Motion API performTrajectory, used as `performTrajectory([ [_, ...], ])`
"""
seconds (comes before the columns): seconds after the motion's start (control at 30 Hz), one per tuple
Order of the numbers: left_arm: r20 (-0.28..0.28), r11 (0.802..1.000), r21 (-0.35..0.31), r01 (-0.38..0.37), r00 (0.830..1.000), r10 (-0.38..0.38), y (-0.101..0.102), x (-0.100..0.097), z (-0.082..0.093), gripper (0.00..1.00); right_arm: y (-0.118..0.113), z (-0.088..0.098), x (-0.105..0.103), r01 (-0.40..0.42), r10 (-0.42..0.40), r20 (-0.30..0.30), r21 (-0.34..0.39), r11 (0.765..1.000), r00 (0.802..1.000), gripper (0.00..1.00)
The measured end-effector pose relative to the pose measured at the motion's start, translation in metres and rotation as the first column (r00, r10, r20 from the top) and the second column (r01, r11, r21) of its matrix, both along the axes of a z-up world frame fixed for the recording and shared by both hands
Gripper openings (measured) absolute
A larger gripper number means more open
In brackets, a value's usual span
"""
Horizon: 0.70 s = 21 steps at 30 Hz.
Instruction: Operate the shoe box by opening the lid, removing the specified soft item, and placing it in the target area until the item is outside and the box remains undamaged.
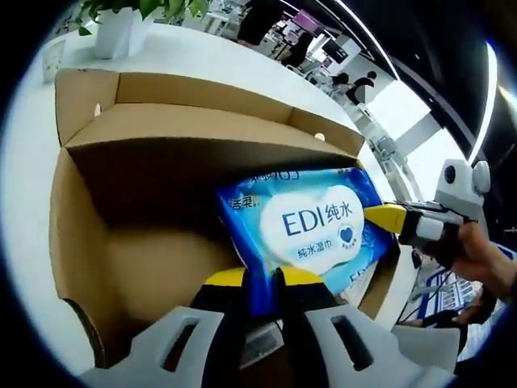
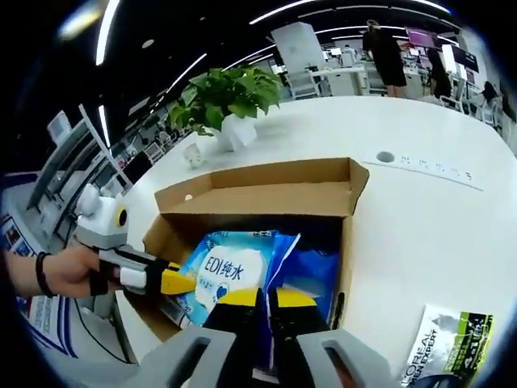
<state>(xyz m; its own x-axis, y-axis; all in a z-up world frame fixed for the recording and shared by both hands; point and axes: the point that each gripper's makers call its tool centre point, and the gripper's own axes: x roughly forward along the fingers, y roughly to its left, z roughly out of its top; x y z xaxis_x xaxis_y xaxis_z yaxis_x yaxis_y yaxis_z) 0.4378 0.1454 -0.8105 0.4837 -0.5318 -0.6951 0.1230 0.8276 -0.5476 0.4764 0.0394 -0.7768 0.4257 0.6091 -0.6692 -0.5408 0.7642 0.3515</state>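
Note:
An open cardboard shoe box [image 1: 81,242] [image 2: 266,198] lies on a white table with its lid flap folded back. Inside it is a blue pack of wet wipes [image 1: 311,222] [image 2: 226,271] with a white label. My left gripper [image 1: 260,279] is shut on the pack's near edge, blue wrapper pinched between its yellow tips. The right gripper [image 1: 386,217] comes in from the right and touches the pack's far end. In the right gripper view, my right gripper [image 2: 266,299] is shut on the blue wrapper, while the left gripper [image 2: 174,281], held by a hand, meets the pack's left end.
A potted plant [image 2: 226,97] [image 1: 121,24] stands on the white table [image 2: 420,226] behind the box. A printed sachet [image 2: 448,343] lies at the right near the table's edge. A round cable hole [image 2: 385,157] is set in the tabletop. People stand far back.

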Motion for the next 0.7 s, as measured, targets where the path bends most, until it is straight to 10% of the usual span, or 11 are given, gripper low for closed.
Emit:
performTrajectory([
  [0.7,0.072,0.999,-0.004,-0.043,0.996,0.043,0.014,-0.004,0.029,0.07,0.011,0.023,-0.006,-0.037,0.036,0.067,0.018,0.999,0.997,0.0],
])
